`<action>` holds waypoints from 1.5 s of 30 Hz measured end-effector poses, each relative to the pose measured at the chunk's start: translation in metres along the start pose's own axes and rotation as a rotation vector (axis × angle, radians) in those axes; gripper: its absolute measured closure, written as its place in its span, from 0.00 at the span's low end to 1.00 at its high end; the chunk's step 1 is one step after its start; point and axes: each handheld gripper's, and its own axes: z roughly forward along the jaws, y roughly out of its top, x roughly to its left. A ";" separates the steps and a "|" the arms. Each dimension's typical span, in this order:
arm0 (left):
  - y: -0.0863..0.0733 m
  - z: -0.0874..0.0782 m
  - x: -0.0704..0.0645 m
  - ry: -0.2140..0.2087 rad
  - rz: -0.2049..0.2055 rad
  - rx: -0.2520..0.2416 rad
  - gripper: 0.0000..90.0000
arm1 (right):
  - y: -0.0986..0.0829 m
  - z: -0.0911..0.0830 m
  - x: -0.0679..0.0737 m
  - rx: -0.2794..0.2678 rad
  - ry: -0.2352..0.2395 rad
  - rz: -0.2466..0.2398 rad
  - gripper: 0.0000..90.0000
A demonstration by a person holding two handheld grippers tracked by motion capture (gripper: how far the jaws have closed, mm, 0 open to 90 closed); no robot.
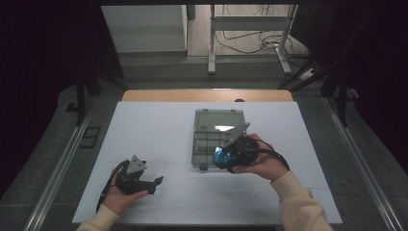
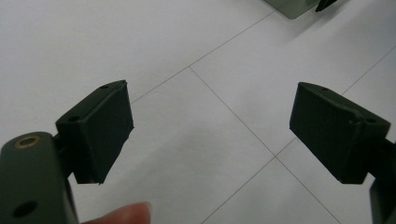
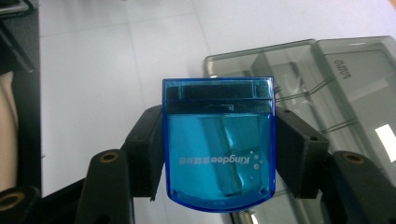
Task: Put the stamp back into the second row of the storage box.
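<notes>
While clamped in right gripper (image 3: 219, 154), blue box (image 3: 218, 144) above open case (image 3: 355, 93).

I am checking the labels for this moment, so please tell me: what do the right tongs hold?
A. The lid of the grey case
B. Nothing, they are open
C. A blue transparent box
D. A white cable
C: in the right gripper view the right tongs clamp both sides of a blue transparent box.
</notes>
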 end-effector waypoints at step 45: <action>-0.001 -0.001 0.000 -0.007 0.009 0.008 0.15 | -0.015 0.058 -0.052 0.160 -0.005 0.026 0.45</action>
